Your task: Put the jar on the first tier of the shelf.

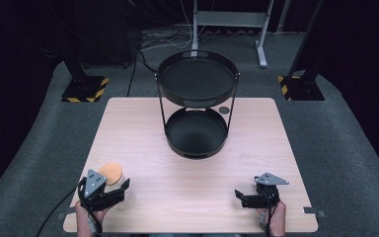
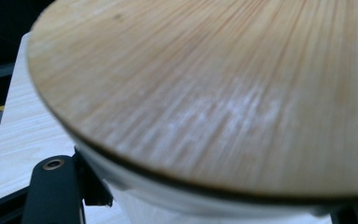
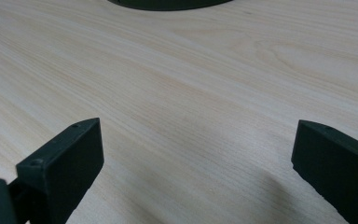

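Left gripper point(image 1: 109, 186) sat at the desk's point(image 1: 187, 182) near-left corner, its jaws set around a white jar with a round bamboo lid point(image 2: 205, 93); whether they actually clamped it, cannot tell. Right gripper point(image 3: 198, 163) rested at the near-right, jaws spread wide over bare wood, holding nothing. Black two-tier round tray stand point(image 1: 197, 106) stood at the desk's far middle, well apart from both grippers.

Your jar point(image 1: 111, 174): white body, round bamboo lid on | upright | near table's point(image 1: 187, 197) left front corner | well short of tiered tray point(image 1: 196, 106)
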Action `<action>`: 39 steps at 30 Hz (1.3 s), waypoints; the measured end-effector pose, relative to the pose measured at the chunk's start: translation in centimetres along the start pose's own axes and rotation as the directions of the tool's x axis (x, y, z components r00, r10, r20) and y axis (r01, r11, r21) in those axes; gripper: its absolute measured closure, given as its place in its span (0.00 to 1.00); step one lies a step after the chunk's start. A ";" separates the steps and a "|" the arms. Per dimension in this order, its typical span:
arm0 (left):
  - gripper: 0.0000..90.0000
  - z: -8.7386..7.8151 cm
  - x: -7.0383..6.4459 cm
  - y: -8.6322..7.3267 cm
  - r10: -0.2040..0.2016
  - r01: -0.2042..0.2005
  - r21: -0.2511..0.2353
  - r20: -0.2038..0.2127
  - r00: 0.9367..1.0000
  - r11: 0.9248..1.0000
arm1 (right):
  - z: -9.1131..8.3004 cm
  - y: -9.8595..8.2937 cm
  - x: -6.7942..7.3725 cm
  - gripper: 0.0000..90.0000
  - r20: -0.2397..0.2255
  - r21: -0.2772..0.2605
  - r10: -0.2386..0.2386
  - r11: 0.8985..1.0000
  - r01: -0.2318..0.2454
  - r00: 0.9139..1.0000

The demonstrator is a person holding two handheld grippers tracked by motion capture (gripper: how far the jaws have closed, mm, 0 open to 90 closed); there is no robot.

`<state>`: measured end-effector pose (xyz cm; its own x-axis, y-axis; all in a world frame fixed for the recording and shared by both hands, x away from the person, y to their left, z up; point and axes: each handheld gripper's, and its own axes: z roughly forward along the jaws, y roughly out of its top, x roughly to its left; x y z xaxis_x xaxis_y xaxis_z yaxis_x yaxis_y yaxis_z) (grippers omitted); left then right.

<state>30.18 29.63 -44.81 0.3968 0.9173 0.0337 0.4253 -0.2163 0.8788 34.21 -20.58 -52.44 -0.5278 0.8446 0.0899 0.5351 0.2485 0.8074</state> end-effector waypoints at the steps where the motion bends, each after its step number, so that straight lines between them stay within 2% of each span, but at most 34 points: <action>1: 0.28 0.1 -0.1 0.2 0.002 -0.002 -0.001 0.003 1.000 1.000 | 0.0 0.0 0.0 0.02 0.000 -0.001 0.003 1.000 -0.003 1.000; 32: 0.28 3.1 -2.3 3.6 0.053 -0.051 -0.019 0.075 0.996 0.998 | 0.0 0.0 -0.1 0.02 -0.005 -0.002 0.009 1.000 -0.009 1.000; 39: 0.28 3.7 -2.6 4.2 0.047 -0.044 -0.030 0.095 0.994 0.999 | 0.0 0.0 -0.1 0.02 -0.004 0.002 0.006 1.000 -0.006 1.000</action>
<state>33.97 25.13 -42.94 0.4917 0.8703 0.0292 0.3831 -0.2463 0.8903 34.28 -20.62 -52.45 -0.5275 0.8440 0.0970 0.5393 0.2444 0.8059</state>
